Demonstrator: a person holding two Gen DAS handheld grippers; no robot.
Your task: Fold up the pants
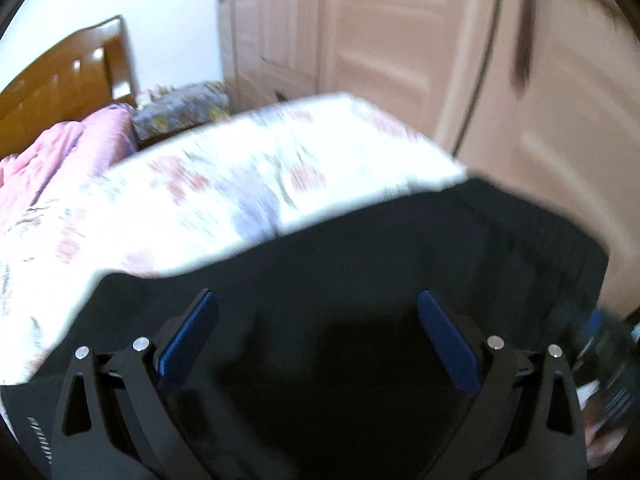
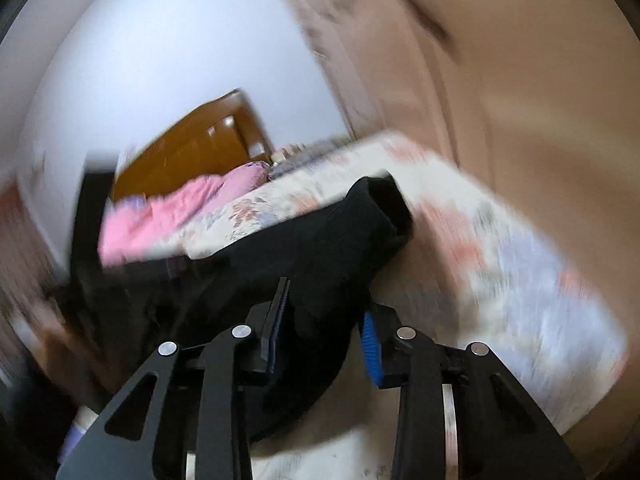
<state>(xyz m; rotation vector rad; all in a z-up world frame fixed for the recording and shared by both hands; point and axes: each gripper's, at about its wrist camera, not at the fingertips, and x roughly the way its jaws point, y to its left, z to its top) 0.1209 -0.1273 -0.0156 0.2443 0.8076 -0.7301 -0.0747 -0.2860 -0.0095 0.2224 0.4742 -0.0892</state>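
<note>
The right gripper [image 2: 322, 320] clamps a bunch of the black fabric pants [image 2: 320, 248], mid-fold (frames blurred); the left gripper [image 1: 316, 336], spread wide and empty above them, should next grasp an edge.

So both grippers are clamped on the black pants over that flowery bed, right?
Not quite. Only the right gripper is shut on the black pants, as the right wrist view shows. In the left wrist view the left gripper stands wide open above the cloth. The flowery bed is right.
</note>
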